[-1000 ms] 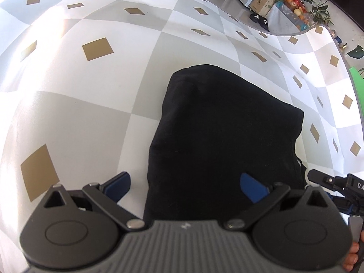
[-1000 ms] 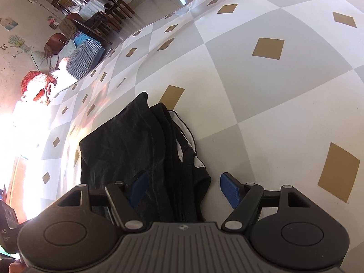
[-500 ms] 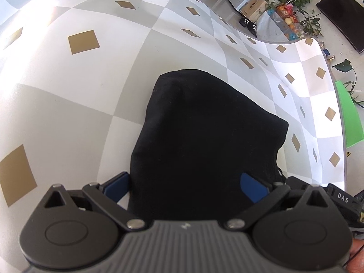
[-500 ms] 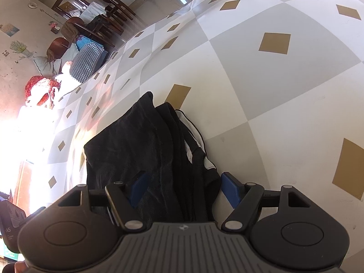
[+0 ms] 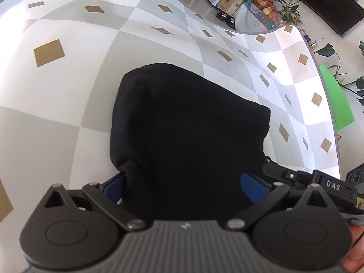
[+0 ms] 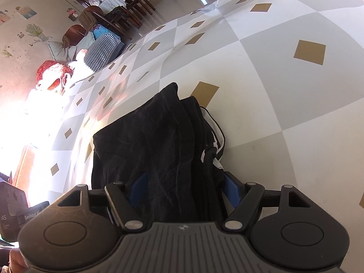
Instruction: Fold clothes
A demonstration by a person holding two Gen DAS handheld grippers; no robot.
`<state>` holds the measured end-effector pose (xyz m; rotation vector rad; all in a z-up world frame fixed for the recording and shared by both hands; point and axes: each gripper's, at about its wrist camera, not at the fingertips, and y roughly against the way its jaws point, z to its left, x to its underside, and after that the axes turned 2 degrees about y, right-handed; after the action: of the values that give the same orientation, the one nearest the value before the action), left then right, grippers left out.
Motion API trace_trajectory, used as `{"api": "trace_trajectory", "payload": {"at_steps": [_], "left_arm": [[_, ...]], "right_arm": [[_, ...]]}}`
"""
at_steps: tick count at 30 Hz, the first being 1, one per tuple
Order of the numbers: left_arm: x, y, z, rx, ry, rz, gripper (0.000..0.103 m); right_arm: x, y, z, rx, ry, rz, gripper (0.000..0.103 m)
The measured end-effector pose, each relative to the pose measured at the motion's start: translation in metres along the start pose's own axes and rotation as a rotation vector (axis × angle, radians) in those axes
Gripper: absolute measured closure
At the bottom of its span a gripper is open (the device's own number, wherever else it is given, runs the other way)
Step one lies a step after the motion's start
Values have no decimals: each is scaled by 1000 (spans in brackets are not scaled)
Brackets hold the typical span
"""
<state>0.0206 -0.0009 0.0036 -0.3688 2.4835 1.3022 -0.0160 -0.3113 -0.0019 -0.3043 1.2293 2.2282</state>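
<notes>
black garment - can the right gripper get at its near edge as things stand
Probably yes. The right gripper has its jaws apart, with the near end of the black garment already between the blue pads, and nothing else on the checked cloth blocks it.

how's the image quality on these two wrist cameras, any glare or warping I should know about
Right wrist view: strong glare washes out the left edge; the black garment still shows creases. Left wrist view: even light, but the garment is a near-featureless black mass. Both: fisheye bends the checked cloth into curves; no obvious motion blur.
</notes>
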Motion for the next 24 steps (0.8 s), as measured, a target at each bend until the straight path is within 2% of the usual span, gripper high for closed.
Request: {"api": "trace_trajectory", "payload": {"at_steps": [4,6,10,17,24], "left_arm": [[2,-1,2,43,15,-12,0],[3,-2,3,71,16,-10,0],[3,-2,2,75,14,-16,0],[3,0,3,57,7,-26,0],[9,-3,-13,-9,-115,-11,0]], "right_arm": [[1,-8,3,-58,-15,15,32],[1,-11,5,-68,-12,14,32],[0,-12,6,-66,-11,14,34],[-2,-11,-1,-77,-49,15,39],[-4,-12,-4,-90,-77,16,38]]}}
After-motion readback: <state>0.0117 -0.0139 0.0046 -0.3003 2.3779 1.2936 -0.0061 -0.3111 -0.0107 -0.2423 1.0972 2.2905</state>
